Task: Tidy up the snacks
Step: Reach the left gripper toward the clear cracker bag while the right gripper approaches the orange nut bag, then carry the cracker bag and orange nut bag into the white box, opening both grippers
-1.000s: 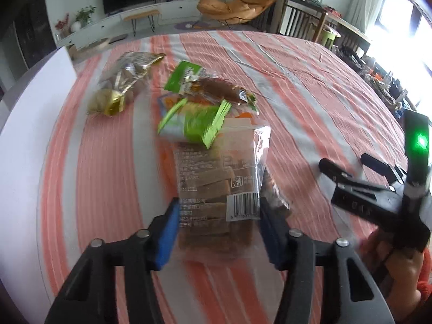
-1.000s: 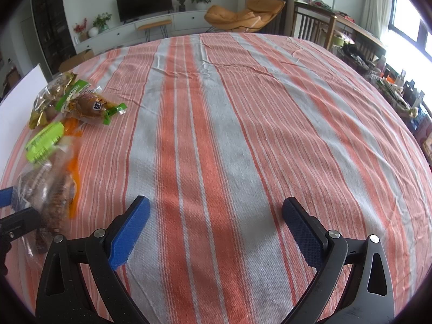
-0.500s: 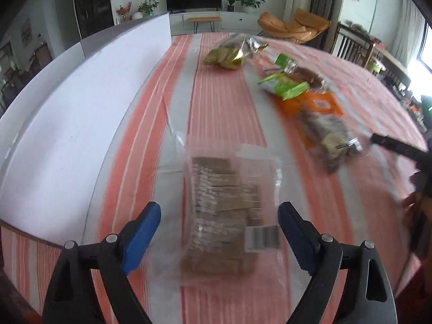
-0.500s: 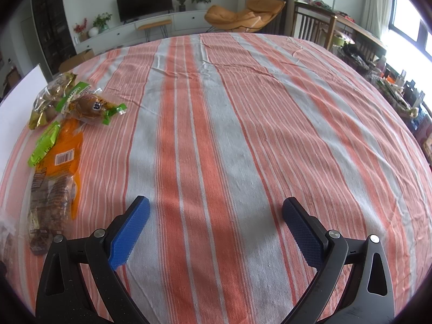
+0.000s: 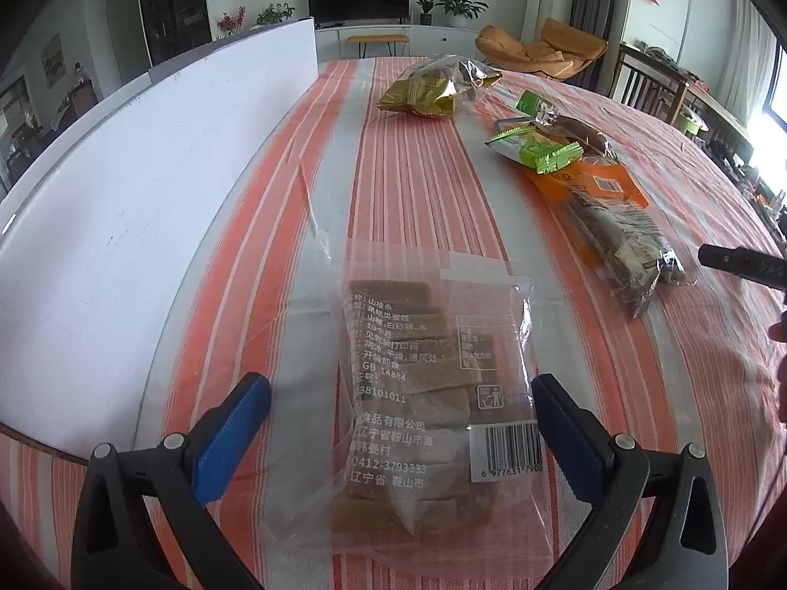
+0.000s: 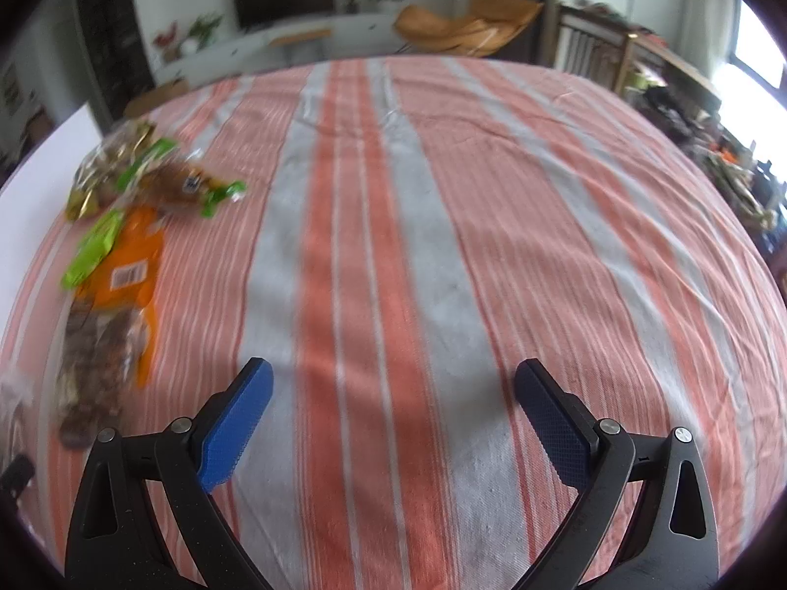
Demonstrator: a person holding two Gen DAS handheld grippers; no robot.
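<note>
A clear bag of brown bars (image 5: pixel 423 393) lies flat on the striped tablecloth between the open fingers of my left gripper (image 5: pixel 401 435), not touched by either pad. Further off to the right lie an orange pack of dark bars (image 5: pixel 610 216), a green pack (image 5: pixel 536 147), a brown bun pack (image 5: pixel 575 128) and a gold pack (image 5: pixel 428 93). The same pile shows at the left of the right wrist view: orange pack (image 6: pixel 123 275), green pack (image 6: pixel 93 250). My right gripper (image 6: pixel 391 423) is open and empty over bare cloth.
A white board (image 5: pixel 123 187) stands along the table's left edge. The tip of the other gripper (image 5: pixel 738 263) shows at the right edge of the left wrist view. Chairs and a cluttered shelf stand beyond the table's right side.
My left gripper carried the clear bag away from the pile toward the white board, opened and let it go flat on the cloth. My right gripper has begun to move; its view is blurred.
</note>
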